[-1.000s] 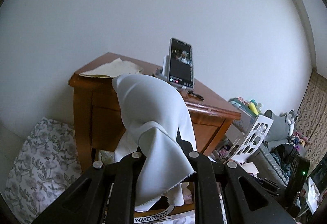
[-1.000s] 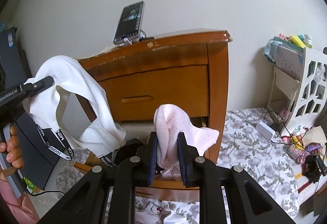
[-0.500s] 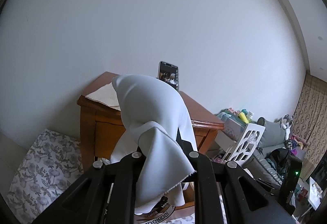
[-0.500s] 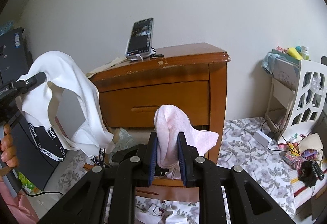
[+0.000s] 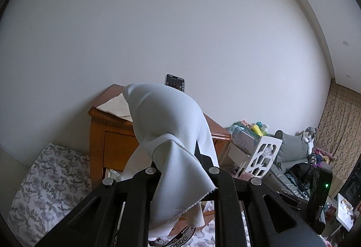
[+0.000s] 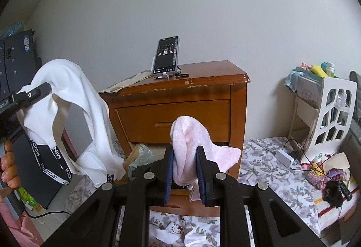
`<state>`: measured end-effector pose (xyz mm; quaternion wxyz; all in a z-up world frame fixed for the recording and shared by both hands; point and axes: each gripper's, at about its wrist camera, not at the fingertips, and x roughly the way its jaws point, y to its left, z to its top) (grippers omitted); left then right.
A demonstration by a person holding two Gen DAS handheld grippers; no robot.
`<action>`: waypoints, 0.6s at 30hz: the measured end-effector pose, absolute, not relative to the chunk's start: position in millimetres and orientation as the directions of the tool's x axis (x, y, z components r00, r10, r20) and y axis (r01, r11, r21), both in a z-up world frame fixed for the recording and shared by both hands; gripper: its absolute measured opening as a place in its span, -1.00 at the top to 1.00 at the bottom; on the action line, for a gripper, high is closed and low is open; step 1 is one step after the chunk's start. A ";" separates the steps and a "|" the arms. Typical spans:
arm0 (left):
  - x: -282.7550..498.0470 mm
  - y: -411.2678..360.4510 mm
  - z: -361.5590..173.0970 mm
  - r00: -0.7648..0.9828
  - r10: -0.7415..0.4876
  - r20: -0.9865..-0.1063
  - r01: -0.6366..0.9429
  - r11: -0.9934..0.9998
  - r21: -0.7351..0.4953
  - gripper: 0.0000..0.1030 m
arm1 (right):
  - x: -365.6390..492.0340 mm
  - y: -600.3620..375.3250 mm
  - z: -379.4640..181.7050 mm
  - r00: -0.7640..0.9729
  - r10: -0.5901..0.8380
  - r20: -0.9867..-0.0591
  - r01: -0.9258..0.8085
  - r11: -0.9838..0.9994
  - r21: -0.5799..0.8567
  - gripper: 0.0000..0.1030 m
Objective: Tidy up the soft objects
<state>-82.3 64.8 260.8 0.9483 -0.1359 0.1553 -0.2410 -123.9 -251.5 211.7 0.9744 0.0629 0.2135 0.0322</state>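
Observation:
A white cloth (image 5: pixel 167 120) hangs over the fingers of my left gripper (image 5: pixel 178 154), which is shut on it; the cloth hides the fingertips. In the right wrist view, the same white cloth (image 6: pixel 90 111) droops from the left gripper (image 6: pixel 41 90) at the far left, with a black lanyard (image 6: pixel 54 165) dangling below. My right gripper (image 6: pixel 185 156) is shut on a pink fuzzy cloth (image 6: pixel 188 134) that sticks up between the blue pads (image 6: pixel 169 170). Both grippers are held in the air, in front of a wooden nightstand (image 6: pixel 180 111).
A phone (image 6: pixel 165 55) stands on the nightstand top beside a beige cloth (image 6: pixel 128 83). The bottom drawer (image 6: pixel 140 154) is open with fabric inside. A white rack (image 6: pixel 331 116) stands at the right. A floral sheet (image 6: pixel 266 161) covers the floor, with clutter (image 6: pixel 331 181) on it.
Both grippers have drawn back from the nightstand and risen, each still carrying its cloth. The nightstand now looks smaller and lower in both views.

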 end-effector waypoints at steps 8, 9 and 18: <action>-99.4 65.3 253.0 0.821 -0.506 -0.265 0.413 0.846 -0.337 0.72 | -143.5 -243.6 212.6 0.906 0.093 -0.413 -0.042 0.990 0.132 0.61; -100.6 65.2 251.6 0.819 -0.507 -0.270 0.412 0.846 -0.337 0.72 | -145.6 -242.7 212.3 0.905 0.093 -0.415 -0.042 0.991 0.130 0.61; -104.5 60.0 231.8 0.791 -0.511 -0.336 0.401 0.848 -0.345 0.72 | -151.8 -239.2 203.6 0.892 0.093 -0.442 -0.039 0.991 0.130 0.61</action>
